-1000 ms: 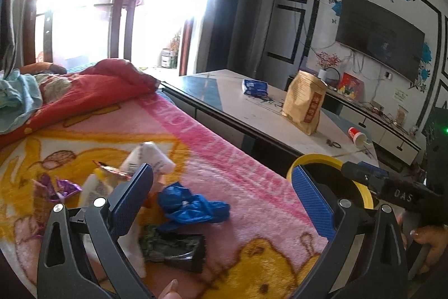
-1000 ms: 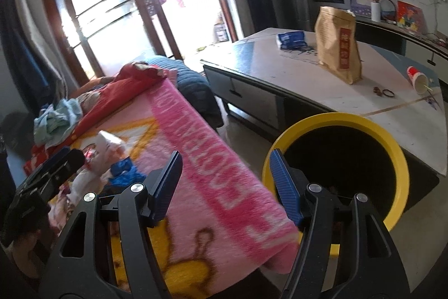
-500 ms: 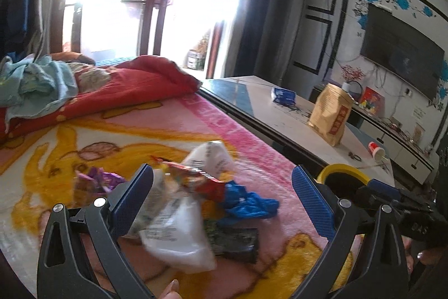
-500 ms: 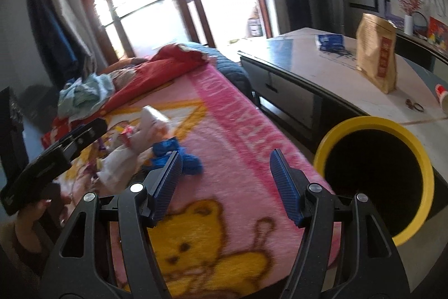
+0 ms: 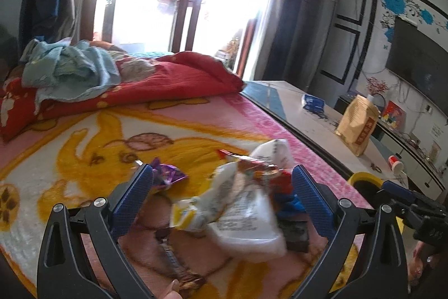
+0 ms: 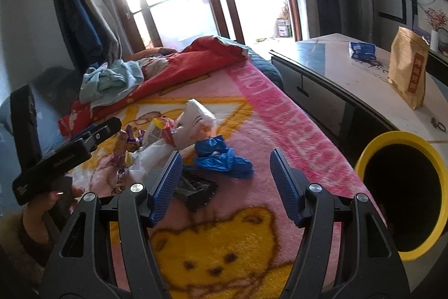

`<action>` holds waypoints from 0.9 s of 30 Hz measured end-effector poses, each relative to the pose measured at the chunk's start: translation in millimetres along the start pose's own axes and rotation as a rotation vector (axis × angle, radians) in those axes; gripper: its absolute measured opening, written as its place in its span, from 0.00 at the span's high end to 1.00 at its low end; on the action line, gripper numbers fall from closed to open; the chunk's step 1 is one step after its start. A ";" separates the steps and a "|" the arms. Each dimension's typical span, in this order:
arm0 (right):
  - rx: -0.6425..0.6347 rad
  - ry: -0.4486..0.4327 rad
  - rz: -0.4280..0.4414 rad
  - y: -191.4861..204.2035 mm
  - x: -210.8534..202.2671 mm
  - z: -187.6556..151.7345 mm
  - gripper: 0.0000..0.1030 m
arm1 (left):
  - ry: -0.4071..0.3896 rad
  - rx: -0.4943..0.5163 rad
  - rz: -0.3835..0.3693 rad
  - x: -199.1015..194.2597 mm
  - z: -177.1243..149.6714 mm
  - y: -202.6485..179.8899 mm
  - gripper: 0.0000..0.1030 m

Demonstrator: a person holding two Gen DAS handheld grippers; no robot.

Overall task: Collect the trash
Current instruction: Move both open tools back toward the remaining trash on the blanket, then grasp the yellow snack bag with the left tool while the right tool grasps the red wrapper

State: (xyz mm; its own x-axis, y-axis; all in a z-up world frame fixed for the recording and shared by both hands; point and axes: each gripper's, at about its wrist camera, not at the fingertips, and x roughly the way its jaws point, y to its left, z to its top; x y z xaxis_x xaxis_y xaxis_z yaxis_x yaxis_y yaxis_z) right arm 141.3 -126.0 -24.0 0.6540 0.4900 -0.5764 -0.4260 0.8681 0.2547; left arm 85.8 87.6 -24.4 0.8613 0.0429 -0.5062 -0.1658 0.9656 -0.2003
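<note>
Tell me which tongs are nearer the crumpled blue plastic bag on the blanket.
Right. The right tongs hang open just short of the blue plastic bag, pointing at it. The left tongs are open over the white wrapper, the bag beyond their right finger.

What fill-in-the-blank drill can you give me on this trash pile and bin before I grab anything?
1. The bin beside the bed has a ____ rim.
2. The crumpled plastic on the pink blanket, ahead of the right gripper, is ____.
3. The left gripper has its jaws ____ around the white wrapper.
4. The brown paper bag stands on the ____.

Missing words: yellow; blue; open; table
</note>
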 end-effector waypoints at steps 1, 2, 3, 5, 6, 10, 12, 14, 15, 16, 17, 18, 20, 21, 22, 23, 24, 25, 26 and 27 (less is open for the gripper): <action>-0.006 0.005 0.005 2.2 2.3 0.5 0.45 | 0.007 -0.007 0.006 0.7 -0.8 4.2 0.06; -0.009 0.008 0.008 3.8 4.2 1.0 0.45 | 0.016 -0.014 0.011 2.5 -1.5 9.1 0.06; -0.010 0.009 0.012 5.2 5.9 1.5 0.45 | 0.025 -0.019 0.017 3.9 -2.4 12.2 0.06; -0.015 0.017 0.026 9.1 11.3 3.2 0.45 | 0.045 -0.026 0.023 6.7 -5.3 18.3 0.07; -0.017 0.020 0.030 10.1 13.0 3.9 0.45 | 0.057 -0.031 0.024 8.4 -7.1 21.3 0.07; -0.031 0.035 0.055 19.1 24.0 7.8 0.45 | 0.102 -0.055 0.024 14.0 -14.4 33.8 0.23; -0.042 0.049 0.065 23.8 30.4 9.8 0.45 | 0.123 -0.053 0.031 17.0 -17.7 37.5 0.29; -0.046 0.060 0.082 30.0 37.7 11.2 0.45 | 0.140 -0.066 0.012 19.6 -20.2 41.7 0.35; -0.051 0.068 0.091 33.7 42.3 12.1 0.45 | 0.145 -0.070 0.008 20.3 -21.0 42.6 0.40; -0.055 0.071 0.098 36.9 45.9 13.0 0.45 | 0.151 -0.069 0.006 21.3 -21.5 43.6 0.44; -0.057 0.074 0.103 39.5 48.9 13.9 0.45 | 0.161 -0.067 0.000 22.9 -22.3 44.3 0.46; -0.060 0.076 0.108 42.4 52.0 15.0 0.46 | 0.166 -0.068 -0.006 23.7 -22.8 44.9 0.49; -0.072 0.085 0.118 48.7 60.0 17.3 0.48 | 0.183 -0.072 -0.024 26.3 -23.8 45.6 0.52; -0.077 0.090 0.121 51.3 63.6 18.5 0.50 | 0.192 -0.073 -0.032 27.9 -24.5 45.9 0.53; -0.080 0.092 0.123 52.8 65.9 19.4 0.52 | 0.200 -0.075 -0.041 29.2 -25.3 46.1 0.54; -0.083 0.093 0.125 55.1 69.1 20.5 0.52 | 0.208 -0.077 -0.049 30.7 -25.9 46.0 0.54; -0.087 0.096 0.125 56.8 71.8 21.5 0.53 | 0.216 -0.080 -0.056 32.3 -26.6 46.1 0.55; -0.089 0.097 0.124 57.9 74.1 22.3 0.55 | 0.220 -0.083 -0.061 33.5 -27.4 45.8 0.55; -0.089 0.099 0.125 58.7 76.3 23.1 0.57 | 0.227 -0.086 -0.066 35.1 -27.9 46.0 0.56; -0.090 0.103 0.125 59.5 78.8 23.6 0.60 | 0.233 -0.087 -0.070 36.5 -28.3 45.9 0.58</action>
State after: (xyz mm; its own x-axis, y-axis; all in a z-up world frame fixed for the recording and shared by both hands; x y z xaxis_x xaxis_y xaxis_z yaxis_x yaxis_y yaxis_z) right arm 182.3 -33.9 -36.0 0.5271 0.5788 -0.6222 -0.5573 0.7882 0.2611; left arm 96.0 126.3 -75.8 0.7400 -0.0932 -0.6661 -0.1589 0.9381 -0.3078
